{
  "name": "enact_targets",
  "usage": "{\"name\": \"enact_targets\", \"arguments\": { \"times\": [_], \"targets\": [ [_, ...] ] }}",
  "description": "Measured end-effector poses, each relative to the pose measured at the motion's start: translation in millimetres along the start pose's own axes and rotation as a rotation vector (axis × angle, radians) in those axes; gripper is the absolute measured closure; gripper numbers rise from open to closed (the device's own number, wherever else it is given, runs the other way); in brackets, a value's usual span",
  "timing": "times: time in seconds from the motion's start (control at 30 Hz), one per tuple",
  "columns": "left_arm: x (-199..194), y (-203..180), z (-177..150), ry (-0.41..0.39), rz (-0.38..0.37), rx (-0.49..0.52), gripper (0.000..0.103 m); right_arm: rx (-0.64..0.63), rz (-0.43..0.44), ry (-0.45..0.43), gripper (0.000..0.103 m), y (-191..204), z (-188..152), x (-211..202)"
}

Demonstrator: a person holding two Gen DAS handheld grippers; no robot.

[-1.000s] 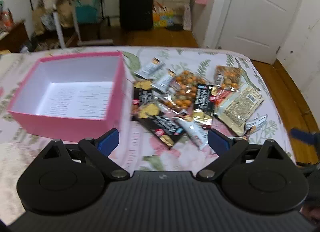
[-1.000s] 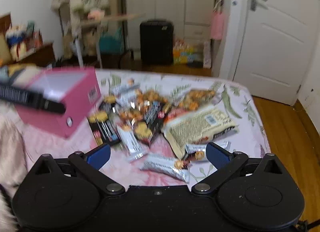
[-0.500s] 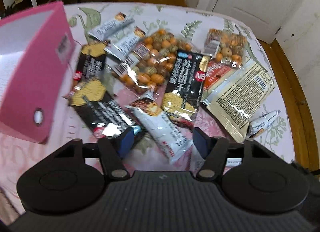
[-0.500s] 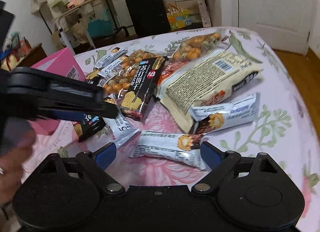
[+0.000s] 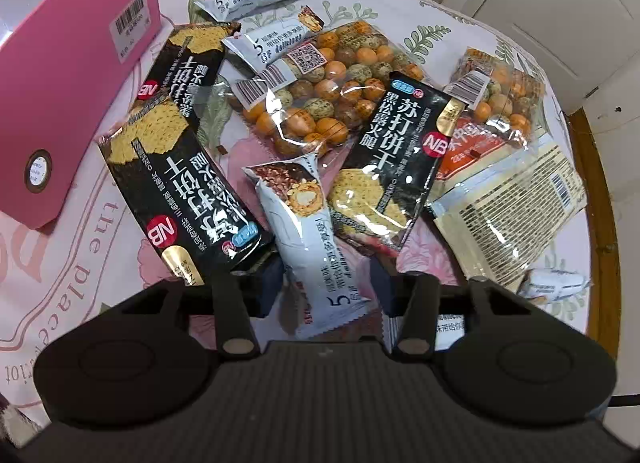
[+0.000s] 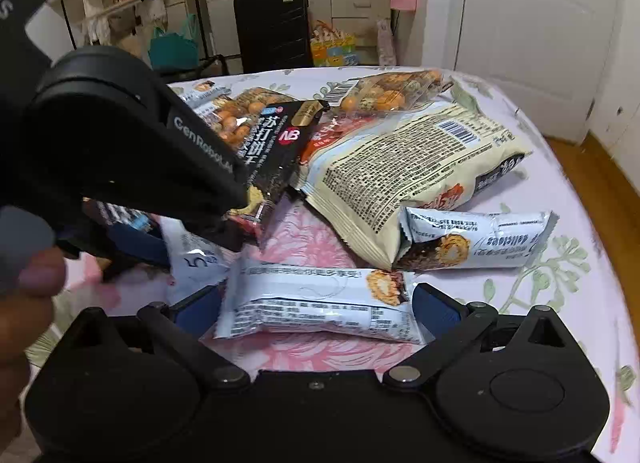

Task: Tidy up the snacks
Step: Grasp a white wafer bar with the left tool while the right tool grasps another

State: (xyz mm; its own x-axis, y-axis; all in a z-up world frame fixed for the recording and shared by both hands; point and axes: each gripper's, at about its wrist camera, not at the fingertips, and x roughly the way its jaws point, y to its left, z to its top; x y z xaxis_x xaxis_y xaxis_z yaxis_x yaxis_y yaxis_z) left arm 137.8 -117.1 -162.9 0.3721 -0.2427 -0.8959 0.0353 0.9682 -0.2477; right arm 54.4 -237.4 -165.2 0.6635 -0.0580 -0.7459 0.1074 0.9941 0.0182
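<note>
Both tools have dropped from above the bench onto the snack pile. The left tool (image 5: 328,283) straddles a white bar (image 5: 316,239), unclenched; the right tool (image 6: 316,303) brackets another white bar (image 6: 320,303), unclenched. The pink box (image 5: 60,75), far left, has received neither, so sorting is only starting.

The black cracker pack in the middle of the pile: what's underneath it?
The black cracker pack lies over an edge of the clear bag of round snacks and a red packet. Whatever lies under its middle is covered.
</note>
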Motion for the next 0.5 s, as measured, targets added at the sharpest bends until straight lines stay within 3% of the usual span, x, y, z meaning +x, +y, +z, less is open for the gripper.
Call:
{"name": "enact_targets", "arguments": {
  "times": [0.03, 0.13, 0.5],
  "targets": [
    [-0.3, 0.2, -1.8, -0.006, 0.009, 0.017, 0.069, -0.01, -0.018, -0.008, 0.011, 1.6, -1.0, -1.2],
    [-4.0, 6.0, -2.9, -0.009, -0.019, 0.031, 0.074, -0.022, -0.013, -0.032, 0.016, 2.9, -3.8, -11.0],
    [-38.1, 17.7, -12.1, -0.045, -0.086, 0.141, 0.076, -0.096, 0.015, -0.056, 0.017, 13.0, -13.8, -42.5]
  ]
}}
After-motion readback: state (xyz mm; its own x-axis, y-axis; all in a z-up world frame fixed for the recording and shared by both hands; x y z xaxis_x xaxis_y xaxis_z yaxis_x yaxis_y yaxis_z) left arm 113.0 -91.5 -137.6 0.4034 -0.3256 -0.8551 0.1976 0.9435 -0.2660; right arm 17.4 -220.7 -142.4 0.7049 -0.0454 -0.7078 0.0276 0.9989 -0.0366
